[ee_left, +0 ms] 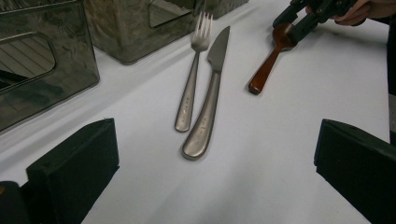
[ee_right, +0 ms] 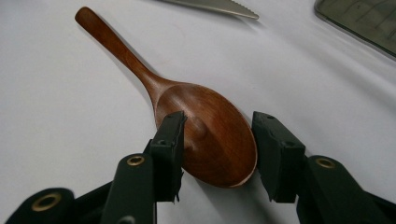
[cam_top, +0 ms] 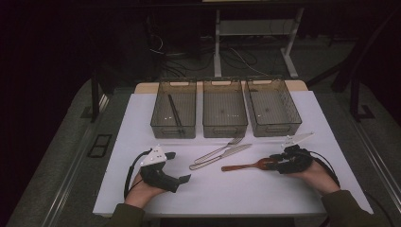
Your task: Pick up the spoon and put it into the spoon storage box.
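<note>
White tabletop under me: the wooden spoon [ee_right: 205,135] lies there, its bowl between my right gripper [ee_right: 217,140]'s jaws, which bracket both rims without clearly pinching; my left gripper [cam_top: 182,168] rests wide open nearby.

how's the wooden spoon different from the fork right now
The wooden spoon is reddish-brown wood; the fork is dull grey metal. The spoon's bowl sits between the jaws of the right gripper, while the fork lies untouched, close beside the knife. The spoon lies apart from the other cutlery, on the right in the high view. Both rest flat on the white table, outside the bins.
</note>
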Demonstrator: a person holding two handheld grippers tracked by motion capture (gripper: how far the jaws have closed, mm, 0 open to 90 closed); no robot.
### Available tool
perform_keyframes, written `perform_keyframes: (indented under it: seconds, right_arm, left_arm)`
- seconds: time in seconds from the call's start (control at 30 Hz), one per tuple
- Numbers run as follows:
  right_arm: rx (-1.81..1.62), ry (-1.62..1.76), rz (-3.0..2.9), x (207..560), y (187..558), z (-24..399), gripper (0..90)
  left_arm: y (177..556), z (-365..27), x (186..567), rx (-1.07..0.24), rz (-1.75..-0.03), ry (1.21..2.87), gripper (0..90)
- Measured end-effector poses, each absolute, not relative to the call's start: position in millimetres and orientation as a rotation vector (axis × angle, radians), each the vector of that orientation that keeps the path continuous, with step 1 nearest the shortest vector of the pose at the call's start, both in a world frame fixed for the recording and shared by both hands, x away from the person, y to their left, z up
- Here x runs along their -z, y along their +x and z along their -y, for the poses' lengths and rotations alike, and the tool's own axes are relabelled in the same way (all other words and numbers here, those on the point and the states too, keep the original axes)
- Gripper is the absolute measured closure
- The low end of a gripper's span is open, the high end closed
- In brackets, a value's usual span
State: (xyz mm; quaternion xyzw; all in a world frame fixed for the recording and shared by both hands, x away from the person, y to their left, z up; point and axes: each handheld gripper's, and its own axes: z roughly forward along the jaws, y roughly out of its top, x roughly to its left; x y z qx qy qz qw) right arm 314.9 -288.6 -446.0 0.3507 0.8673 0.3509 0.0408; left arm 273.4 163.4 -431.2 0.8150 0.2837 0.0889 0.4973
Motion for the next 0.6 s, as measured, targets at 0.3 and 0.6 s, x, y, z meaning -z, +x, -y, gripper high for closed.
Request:
perform_keyframes:
  seconds: [0.3, 0.6]
  right_arm:
    - [-1.047, 0.983, -2.717, 444.1, 311.2, 287.0, 62.4]
    - [-1.032, 0.918, -2.753, 443.2, 309.3, 286.5, 70.9]
  left_arm:
    - [273.5, -162.8, 431.6, -0.214, -0.682, 1.979, 0.0]
    - [273.0, -162.4, 431.6, -0.216, -0.677, 1.986, 0.0]
